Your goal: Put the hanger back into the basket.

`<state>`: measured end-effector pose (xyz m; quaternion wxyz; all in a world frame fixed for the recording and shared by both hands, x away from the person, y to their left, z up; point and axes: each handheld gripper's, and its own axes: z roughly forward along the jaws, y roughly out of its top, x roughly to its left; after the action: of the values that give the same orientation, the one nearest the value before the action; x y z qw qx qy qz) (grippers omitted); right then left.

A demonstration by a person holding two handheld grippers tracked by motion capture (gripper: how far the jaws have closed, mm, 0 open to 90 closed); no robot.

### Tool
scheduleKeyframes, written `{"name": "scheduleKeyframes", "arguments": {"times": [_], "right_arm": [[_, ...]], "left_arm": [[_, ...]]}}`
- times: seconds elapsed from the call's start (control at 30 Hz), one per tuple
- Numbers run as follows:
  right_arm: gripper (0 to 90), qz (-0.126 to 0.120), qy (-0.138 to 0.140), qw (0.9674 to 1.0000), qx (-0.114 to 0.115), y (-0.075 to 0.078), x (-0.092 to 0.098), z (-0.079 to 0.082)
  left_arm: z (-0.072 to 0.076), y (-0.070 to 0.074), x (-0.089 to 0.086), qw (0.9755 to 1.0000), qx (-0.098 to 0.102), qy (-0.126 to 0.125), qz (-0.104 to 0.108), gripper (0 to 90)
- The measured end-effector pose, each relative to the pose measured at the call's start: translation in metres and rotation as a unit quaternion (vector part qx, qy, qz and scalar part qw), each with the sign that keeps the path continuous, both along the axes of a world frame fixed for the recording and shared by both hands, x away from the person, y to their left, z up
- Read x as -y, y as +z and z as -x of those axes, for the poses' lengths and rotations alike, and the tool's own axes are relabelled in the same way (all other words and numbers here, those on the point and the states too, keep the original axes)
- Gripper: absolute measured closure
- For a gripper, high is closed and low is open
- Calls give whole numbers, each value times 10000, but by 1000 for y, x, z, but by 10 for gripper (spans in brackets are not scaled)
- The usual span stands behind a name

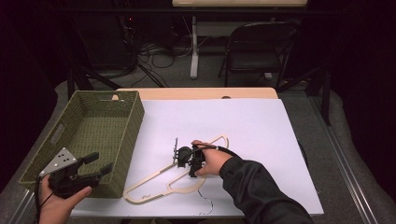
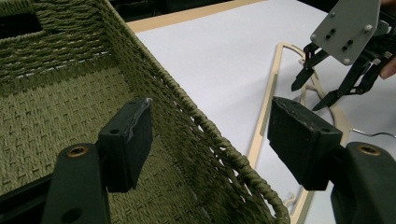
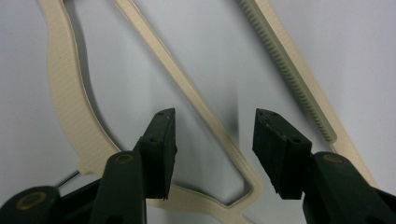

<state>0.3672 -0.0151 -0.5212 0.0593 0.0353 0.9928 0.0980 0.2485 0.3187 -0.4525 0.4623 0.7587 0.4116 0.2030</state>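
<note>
A cream hanger [image 1: 180, 179] is seen flat on the white sheet [image 1: 261, 135], at 3 o'clock from the woven basket [image 1: 135, 135]. The right gripper [image 3: 212, 140] is held spread directly above 1 thin inner bar, nothing pinched. The left gripper [image 2: 210, 140] is spread over the basket's rim. The hanger is judged light, stiff and smooth; a bar is best pinched near the middle.

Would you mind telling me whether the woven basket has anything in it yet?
Empty, as far as shown: the green woven basket shows bare weave inside from above, and the hanger lies flat on the white sheet outside it.
</note>
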Motion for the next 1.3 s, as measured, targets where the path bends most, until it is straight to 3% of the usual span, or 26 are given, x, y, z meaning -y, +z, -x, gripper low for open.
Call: {"name": "scheduleKeyframes", "arguments": {"times": [0.4,1.03,1.3], "right_arm": [[501,-76,167,9998,-120,-6,-8,3],[503,-141,147,9991,-378,-9,-14,2],[566,-121,116,9985,-517,-9,-14,1]], "left_arm": [[0,0,1,10000,-5,-2,-4,313],[0,2,-3,10000,39,55,25,316],[1,2,-4,10000,41,77,22,317]]}}
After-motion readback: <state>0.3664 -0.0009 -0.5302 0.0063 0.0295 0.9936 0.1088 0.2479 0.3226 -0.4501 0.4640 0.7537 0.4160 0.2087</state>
